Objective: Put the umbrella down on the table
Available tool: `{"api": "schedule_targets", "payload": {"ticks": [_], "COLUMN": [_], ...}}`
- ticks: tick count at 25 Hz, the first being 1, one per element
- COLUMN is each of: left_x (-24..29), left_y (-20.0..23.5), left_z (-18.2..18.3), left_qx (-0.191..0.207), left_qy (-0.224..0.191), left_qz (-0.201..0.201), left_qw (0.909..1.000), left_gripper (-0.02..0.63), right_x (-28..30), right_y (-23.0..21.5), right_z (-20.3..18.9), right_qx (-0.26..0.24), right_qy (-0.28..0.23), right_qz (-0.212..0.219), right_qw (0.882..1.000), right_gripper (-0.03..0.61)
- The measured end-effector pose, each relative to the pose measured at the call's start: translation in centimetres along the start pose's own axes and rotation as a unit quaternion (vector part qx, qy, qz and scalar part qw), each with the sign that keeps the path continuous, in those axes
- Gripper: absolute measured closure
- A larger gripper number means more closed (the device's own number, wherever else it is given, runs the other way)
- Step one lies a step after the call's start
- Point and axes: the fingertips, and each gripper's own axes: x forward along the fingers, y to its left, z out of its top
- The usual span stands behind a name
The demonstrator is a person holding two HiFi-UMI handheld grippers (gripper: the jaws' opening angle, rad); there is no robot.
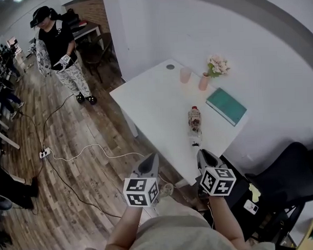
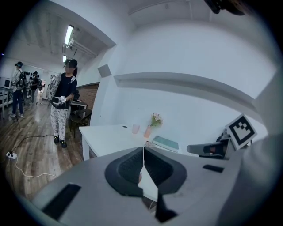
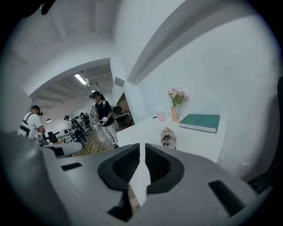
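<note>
the folded umbrella (image 1: 194, 123) lies flat on the white table (image 1: 150, 99), near the edge closest to the person, its patterned fabric bundled and its length running from that edge toward the wall; neither gripper touches it. the left gripper (image 1: 150, 160) is held over the wooden floor (image 1: 71, 171), off the table's near left edge, and its fingers (image 2: 128, 165) are pressed together with nothing between them. the right gripper (image 1: 204, 156) hangs just past the table's near edge, close to the umbrella's nearer end but apart from it; its fingers (image 3: 159, 163) are drawn almost together, with only a thin slit at the tips, and hold nothing. farther along the table a teal book (image 1: 226, 106) lies flat by the wall, well beyond the umbrella. a pink vase (image 1: 203, 83) with pale flowers (image 1: 217, 66) stands upright beside a pink cup (image 1: 185, 75) near the far corner. a black chair (image 1: 289, 173) sits to the right of the table. across the room a person (image 1: 59, 43) in a black top and patterned trousers stands on the floor, and a white cable (image 1: 85, 149) trails toward the table
</note>
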Motion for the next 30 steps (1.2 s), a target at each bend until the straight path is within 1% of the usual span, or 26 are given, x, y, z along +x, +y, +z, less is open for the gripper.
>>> {"api": "schedule_targets", "payload": {"ticks": [2, 3, 11, 15, 18, 26, 30], "left_x": [-1.2, -1.8, -5.5, -7.0, -8.2, -11.1, -11.9], "left_y": [-0.7, -1.1, -4.0, -5.9, -7.4, -9.2, -9.9], "left_z": [-0.4, -0.6, -2.5, -3.2, -3.6, -4.2, -4.5], "left_qx": [0.002, 0.002, 0.011, 0.012, 0.022, 0.035, 0.042], "left_qy": [-0.003, -0.004, -0.003, -0.001, -0.002, -0.013, -0.016], "left_qz": [-0.002, -0.003, -0.013, -0.024, -0.034, -0.042, -0.048], "left_qw": [1.0000, 1.0000, 0.9998, 0.9996, 0.9992, 0.9984, 0.9978], "left_gripper": [0.604, 0.604, 0.604, 0.604, 0.604, 0.604, 0.604], "right_x": [-1.7, -2.5, -8.0, -10.6, -12.4, -16.6, -17.8], "right_y": [0.5, 0.8, 2.1, 2.3, 2.6, 3.2, 3.2], "right_z": [-0.4, -0.6, -2.8, -3.2, -3.3, -4.1, -4.6], "right_qx": [0.002, 0.001, -0.021, -0.027, -0.036, -0.049, -0.048], "right_qy": [-0.008, -0.011, -0.020, -0.029, -0.041, -0.065, -0.070], "right_qz": [0.003, 0.003, 0.013, 0.009, 0.009, 0.006, 0.004], "right_qw": [1.000, 1.000, 0.999, 0.999, 0.998, 0.997, 0.996], "right_gripper": [0.568, 0.575, 0.575, 0.575, 0.575, 0.577, 0.577]}}
